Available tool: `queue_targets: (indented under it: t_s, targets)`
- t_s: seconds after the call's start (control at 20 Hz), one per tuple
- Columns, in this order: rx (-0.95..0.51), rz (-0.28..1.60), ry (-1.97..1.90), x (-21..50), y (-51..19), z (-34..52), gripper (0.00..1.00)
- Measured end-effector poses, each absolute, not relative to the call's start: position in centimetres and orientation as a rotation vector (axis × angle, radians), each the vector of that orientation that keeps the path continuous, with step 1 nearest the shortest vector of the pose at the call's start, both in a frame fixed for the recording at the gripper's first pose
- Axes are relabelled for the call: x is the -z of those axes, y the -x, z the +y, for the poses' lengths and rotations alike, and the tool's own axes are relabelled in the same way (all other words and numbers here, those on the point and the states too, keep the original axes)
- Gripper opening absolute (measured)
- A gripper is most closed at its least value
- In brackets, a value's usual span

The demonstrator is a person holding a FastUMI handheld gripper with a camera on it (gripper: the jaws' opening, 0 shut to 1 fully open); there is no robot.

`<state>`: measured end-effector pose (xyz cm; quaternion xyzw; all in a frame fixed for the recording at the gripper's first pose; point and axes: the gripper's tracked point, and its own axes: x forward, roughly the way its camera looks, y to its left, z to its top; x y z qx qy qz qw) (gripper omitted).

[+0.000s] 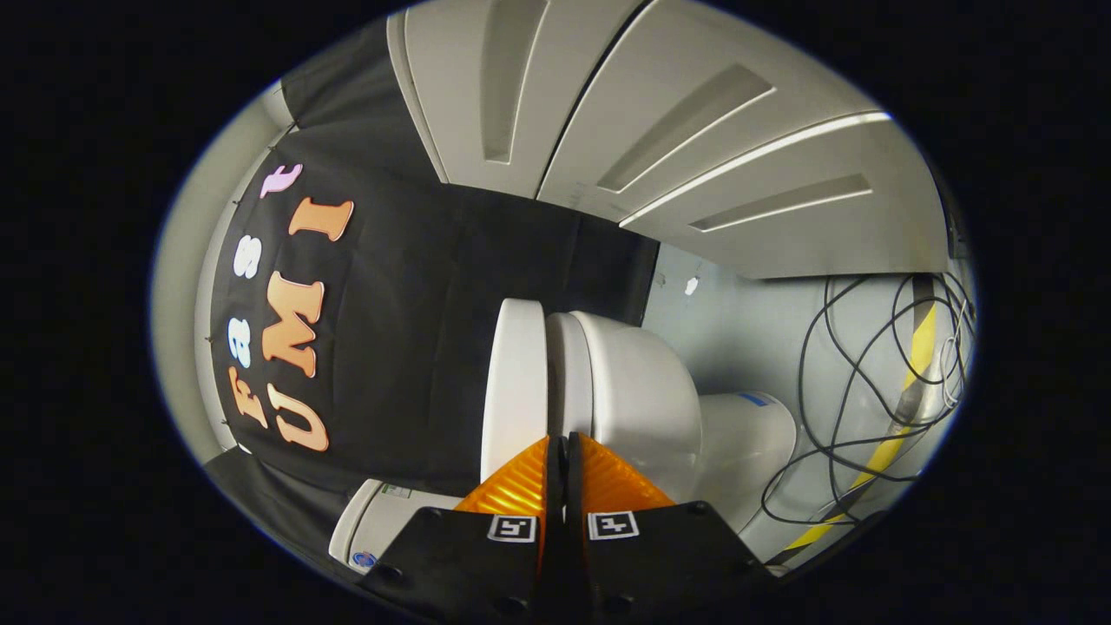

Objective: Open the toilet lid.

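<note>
Where the claw (557,444) closes, toilet lid (514,382) just beyond fingertips.

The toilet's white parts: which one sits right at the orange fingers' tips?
The thin flat lid, edge-on just beyond the closed fingers; the rounded bowl bulges beside it, farther from the black cloth.

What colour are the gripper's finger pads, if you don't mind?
Orange, ribbed; the fingers show best in the gripper view.

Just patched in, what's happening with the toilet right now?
The view is rolled sideways. The tongs are closed, their orange fingers together, with nothing visibly gripped. Just ahead of their tips sits the toilet lid, parted by a narrow gap from the seat and bowl. Loose cables lie beyond.
</note>
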<state>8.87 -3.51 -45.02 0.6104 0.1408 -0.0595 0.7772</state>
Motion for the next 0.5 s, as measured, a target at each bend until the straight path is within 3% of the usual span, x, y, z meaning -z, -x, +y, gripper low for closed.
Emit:
queue_targets:
  t_s: [0.5]
  targets:
    - [0.135,0.301,-1.336,44.14,-8.95,-3.48,0.08]
